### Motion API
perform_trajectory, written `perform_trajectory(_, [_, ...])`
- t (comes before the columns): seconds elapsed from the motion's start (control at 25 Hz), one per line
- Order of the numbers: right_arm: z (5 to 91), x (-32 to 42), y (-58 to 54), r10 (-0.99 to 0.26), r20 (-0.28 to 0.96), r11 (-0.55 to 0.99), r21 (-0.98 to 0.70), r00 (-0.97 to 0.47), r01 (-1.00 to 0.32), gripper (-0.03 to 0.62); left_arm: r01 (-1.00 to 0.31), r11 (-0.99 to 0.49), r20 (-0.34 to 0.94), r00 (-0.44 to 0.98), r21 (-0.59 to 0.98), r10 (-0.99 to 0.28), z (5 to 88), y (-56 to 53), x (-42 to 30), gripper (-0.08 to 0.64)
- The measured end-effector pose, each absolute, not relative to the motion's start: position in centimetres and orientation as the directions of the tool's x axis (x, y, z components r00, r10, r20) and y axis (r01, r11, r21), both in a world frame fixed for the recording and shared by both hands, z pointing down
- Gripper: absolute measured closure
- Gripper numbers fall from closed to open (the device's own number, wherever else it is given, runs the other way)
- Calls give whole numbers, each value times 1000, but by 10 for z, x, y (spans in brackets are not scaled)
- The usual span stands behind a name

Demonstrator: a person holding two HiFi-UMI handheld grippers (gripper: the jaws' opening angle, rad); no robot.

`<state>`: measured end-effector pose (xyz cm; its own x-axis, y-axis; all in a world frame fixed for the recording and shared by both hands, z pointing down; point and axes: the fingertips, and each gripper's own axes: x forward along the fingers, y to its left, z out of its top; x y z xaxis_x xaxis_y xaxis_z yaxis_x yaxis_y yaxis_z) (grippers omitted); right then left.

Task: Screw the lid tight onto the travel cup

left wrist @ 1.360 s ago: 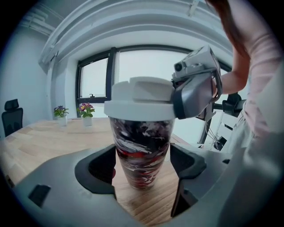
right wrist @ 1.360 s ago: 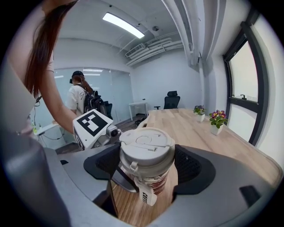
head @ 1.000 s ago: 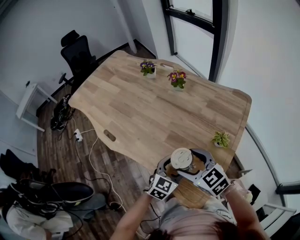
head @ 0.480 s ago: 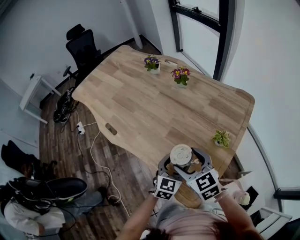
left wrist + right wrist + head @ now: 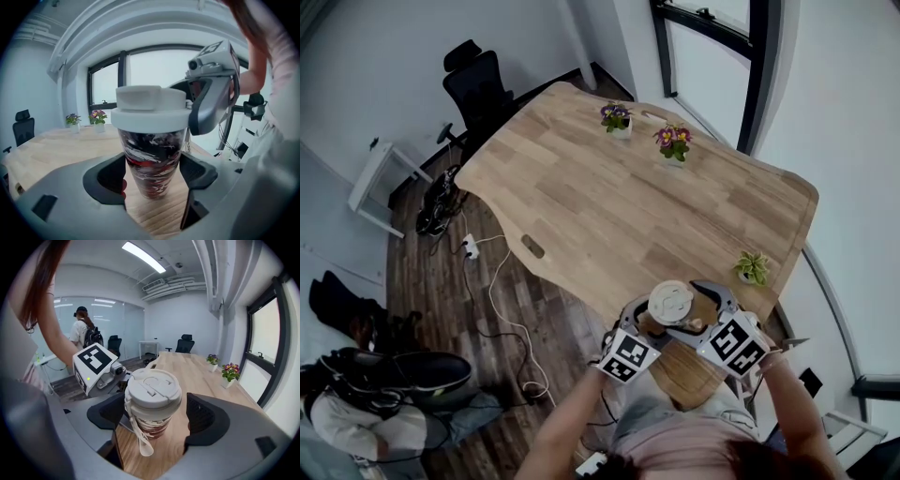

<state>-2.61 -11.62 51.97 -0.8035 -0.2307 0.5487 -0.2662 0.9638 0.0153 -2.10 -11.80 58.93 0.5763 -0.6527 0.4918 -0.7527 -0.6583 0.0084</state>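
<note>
The travel cup, dark with red and white swirls, stands upright near the table's near edge. It carries a white lid with a loose white strap hanging down. My left gripper is shut on the cup's body, a pad pressed on each side. From the other side my right gripper brackets the lid; its jaws are opening, and a gap shows at the right pad. In the head view the cup's lid sits between the left gripper and the right gripper.
The long wooden table carries two flower pots at its far side and a small green plant at its right edge. An office chair and floor cables lie to the left. A person stands in the background.
The right gripper has swung to the right round the lid. The cup and the left gripper stay at the table's near edge. The head view has shifted a little.
</note>
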Motion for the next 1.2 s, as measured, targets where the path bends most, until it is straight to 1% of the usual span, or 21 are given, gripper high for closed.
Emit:
perform_trajectory(0.16, [520,-32,-109,-173,569,978,0,-804,-210,226,-644,-765,519,656,5,-548,590,-112,-16,204])
perform_trajectory(0.28, [520,-34,-110,-185,558,972,-18,-809,-235,225,-583,-812,535,687,1,-492,591,-111,-15,204])
perform_trajectory(0.36, [519,-35,-111,-226,543,961,-14,-809,-277,225,-568,-823,538,693,-3,-480,592,-112,-16,204])
perform_trajectory(0.48, [518,-33,-113,-320,511,927,-5,-798,-375,226,-580,-815,528,689,-9,-496,592,-113,-15,204])
perform_trajectory(0.68, [518,-31,-116,-491,476,828,-6,-730,-561,225,-653,-757,506,650,-9,-567,592,-115,-15,206])
perform_trajectory(0.76, [518,-31,-117,-526,473,798,-14,-707,-603,225,-671,-742,504,640,-1,-580,591,-115,-15,206])
perform_trajectory(0.84, [519,-30,-117,-519,483,795,-30,-706,-605,225,-661,-751,509,649,7,-566,591,-115,-14,206])
perform_trajectory(0.92, [518,-28,-115,-474,499,817,-59,-725,-574,225,-632,-775,519,666,13,-535,592,-115,-14,206])
perform_trajectory(1.0, [517,-26,-110,-410,515,852,-77,-753,-517,225,-592,-806,533,687,15,-494,592,-114,-14,206])
perform_trajectory(1.2, [523,-22,-110,-292,567,925,-36,-770,-377,227,-497,-868,569,714,0,-408,594,-114,-15,206])
